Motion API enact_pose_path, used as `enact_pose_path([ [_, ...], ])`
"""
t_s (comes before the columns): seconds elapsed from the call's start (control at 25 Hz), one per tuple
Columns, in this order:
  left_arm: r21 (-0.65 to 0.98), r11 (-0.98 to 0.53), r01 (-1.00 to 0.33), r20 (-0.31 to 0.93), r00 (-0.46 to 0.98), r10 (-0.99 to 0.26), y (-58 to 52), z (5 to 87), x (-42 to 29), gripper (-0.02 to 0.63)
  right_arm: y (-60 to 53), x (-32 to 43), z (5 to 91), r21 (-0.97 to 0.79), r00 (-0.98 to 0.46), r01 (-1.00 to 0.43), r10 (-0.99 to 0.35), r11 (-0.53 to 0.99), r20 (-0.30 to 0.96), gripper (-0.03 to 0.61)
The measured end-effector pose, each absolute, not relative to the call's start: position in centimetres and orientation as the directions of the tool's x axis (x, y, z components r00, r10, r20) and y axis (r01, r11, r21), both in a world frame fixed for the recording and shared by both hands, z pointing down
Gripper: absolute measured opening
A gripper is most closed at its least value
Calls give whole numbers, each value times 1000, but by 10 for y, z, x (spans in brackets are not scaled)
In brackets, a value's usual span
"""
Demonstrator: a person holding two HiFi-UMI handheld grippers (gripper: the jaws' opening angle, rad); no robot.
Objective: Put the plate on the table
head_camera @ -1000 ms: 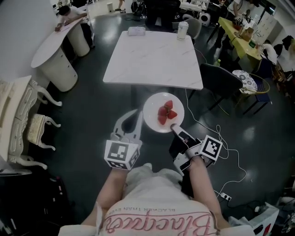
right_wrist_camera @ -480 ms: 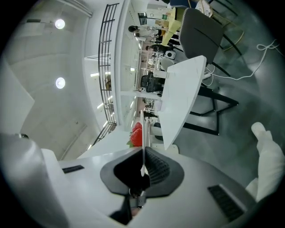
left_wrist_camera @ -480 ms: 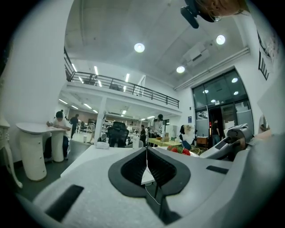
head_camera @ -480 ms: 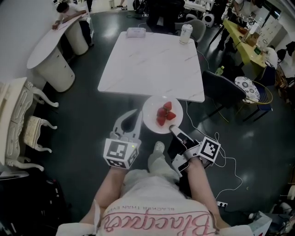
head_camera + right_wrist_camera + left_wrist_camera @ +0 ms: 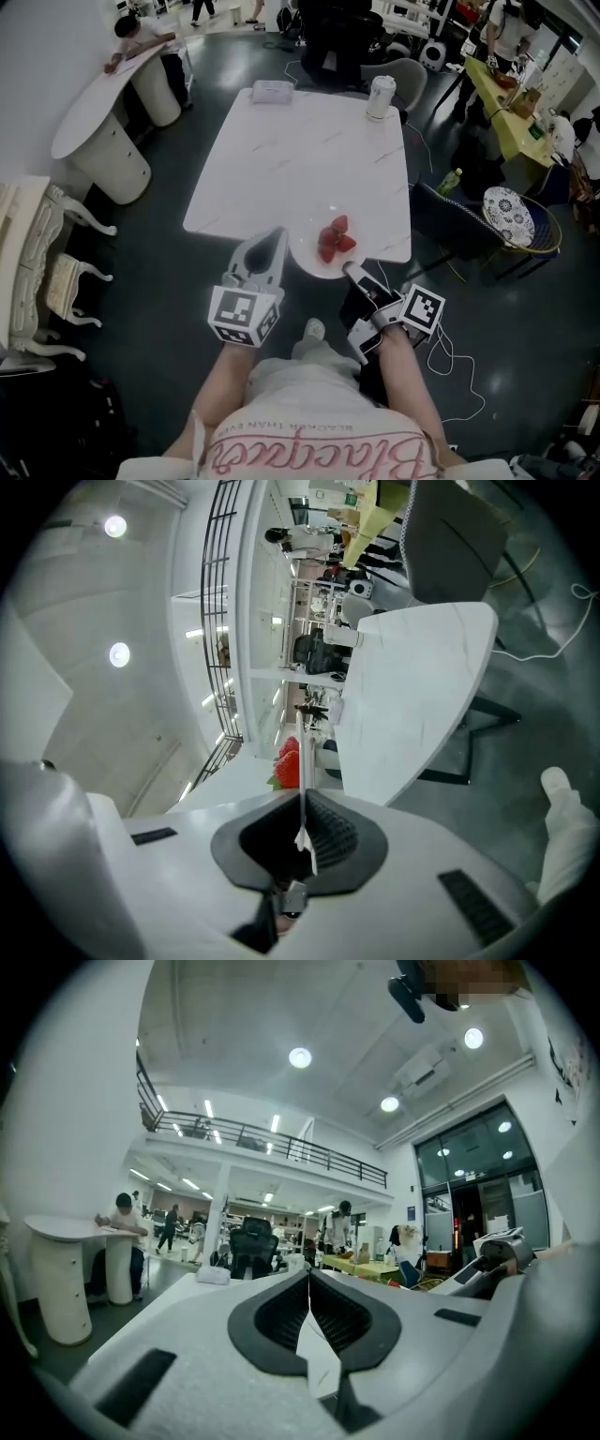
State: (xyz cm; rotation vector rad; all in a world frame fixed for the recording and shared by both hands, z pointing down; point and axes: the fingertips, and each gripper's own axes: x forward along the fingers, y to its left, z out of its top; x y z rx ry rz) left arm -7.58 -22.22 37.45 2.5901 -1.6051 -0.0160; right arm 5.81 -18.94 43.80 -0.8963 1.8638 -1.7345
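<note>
A white plate with three strawberries hangs over the near edge of the white marble table. My right gripper is shut on the plate's near rim. In the right gripper view the plate shows edge-on as a thin white line between the jaws of the right gripper, with the strawberries beside it and the table beyond. My left gripper is shut on nothing, just left of the plate; in its own view the left gripper has its jaws pressed together.
A white cup and a tissue box stand at the table's far edge. A dark chair and a green bottle are to the right. A round white counter is at the left. Cables lie on the floor.
Both grippers and the plate have come forward, from over the dark floor to the table's near edge. The right gripper's hold on the rim is unchanged.
</note>
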Motion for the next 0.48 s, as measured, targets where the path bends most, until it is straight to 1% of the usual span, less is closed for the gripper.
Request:
enact_pose_path([
  [0.28, 82, -404, -911, 55, 409, -911, -294, 378, -55, 6, -268, 79, 443, -986, -727, -167, -675, -3, 125, 11],
  [0.48, 82, -391, -917, 82, 397, -914, -325, 389, -46, 6, -310, 87, 461, -982, -731, -184, -663, -34, 160, 11],
])
